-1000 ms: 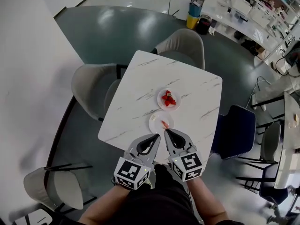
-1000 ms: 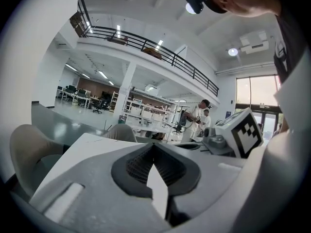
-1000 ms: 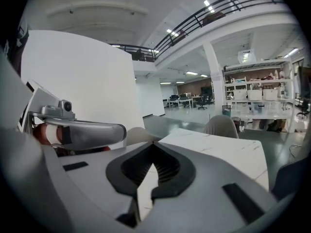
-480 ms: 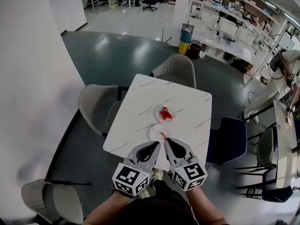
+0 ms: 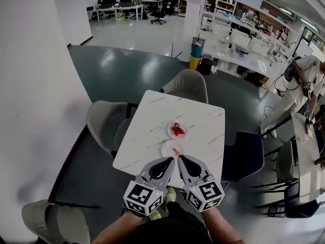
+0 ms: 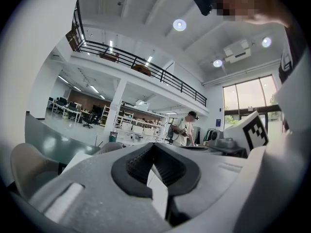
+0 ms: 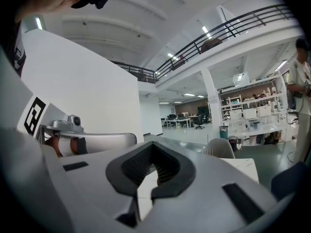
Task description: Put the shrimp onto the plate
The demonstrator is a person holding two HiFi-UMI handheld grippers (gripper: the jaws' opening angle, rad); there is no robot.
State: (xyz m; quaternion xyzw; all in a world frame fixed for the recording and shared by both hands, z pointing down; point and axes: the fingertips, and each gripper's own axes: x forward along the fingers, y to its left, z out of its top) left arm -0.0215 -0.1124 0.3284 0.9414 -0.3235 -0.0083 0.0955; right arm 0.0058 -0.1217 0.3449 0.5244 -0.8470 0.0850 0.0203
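Observation:
In the head view a white marble table point(image 5: 152, 131) carries two small white plates. The far plate point(image 5: 177, 130) has a pile of red shrimp point(image 5: 177, 129) on it. On the near plate point(image 5: 169, 148) lies one orange-red shrimp point(image 5: 175, 151). Side by side over the table's near edge, just short of the near plate, are my left gripper point(image 5: 171, 159) and my right gripper point(image 5: 180, 157). The left gripper point(image 6: 154, 144) is shut with nothing in it, and so is the right gripper point(image 7: 153, 143). Neither gripper view shows the plates.
Grey chairs stand at the table's far side point(image 5: 188, 85) and left side point(image 5: 104, 120), and a dark blue chair point(image 5: 246, 155) at its right. Another grey chair point(image 5: 51, 221) is at the bottom left. A person point(image 5: 303, 78) stands by desks at the right.
The head view has lifted and drawn back, so the table looks smaller and more of the hall shows. Both grippers stay shut at the table's near edge.

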